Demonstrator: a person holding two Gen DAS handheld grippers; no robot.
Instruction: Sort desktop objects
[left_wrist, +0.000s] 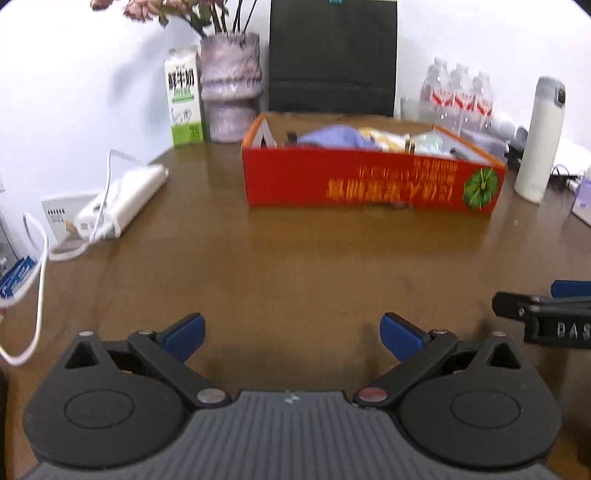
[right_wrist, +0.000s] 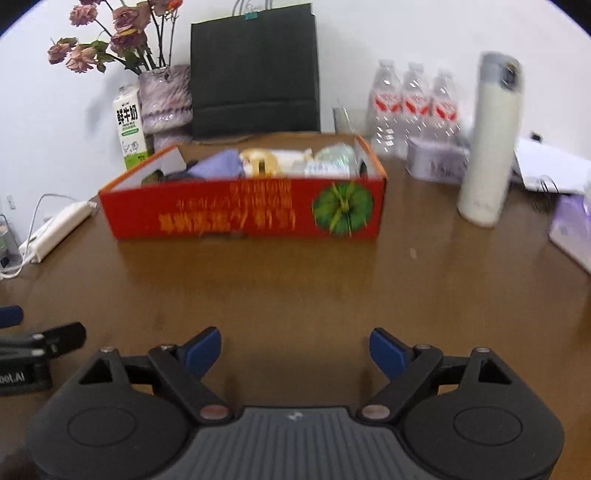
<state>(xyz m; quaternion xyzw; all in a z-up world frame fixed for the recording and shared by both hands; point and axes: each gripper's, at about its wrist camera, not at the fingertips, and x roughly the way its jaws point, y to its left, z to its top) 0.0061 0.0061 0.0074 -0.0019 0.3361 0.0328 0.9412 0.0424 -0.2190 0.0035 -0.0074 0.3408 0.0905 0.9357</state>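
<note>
both tongs, left gripper (left_wrist: 292, 334) and right gripper (right_wrist: 295, 349), hang released and empty over the table (left_wrist: 295, 266), the red box (left_wrist: 369, 181) at twelve o'clock.

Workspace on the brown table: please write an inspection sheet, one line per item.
Surface: brown wooden table, bare in front.
Job's things: red box holding mixed items.
Clutter: milk carton, vase, black bag, water bottles, white flask, purple tin.
Grippers: left gripper and right gripper open, nothing between the jaws.
Cables: white cable by white charger.
Surroundings: white wall.
</note>
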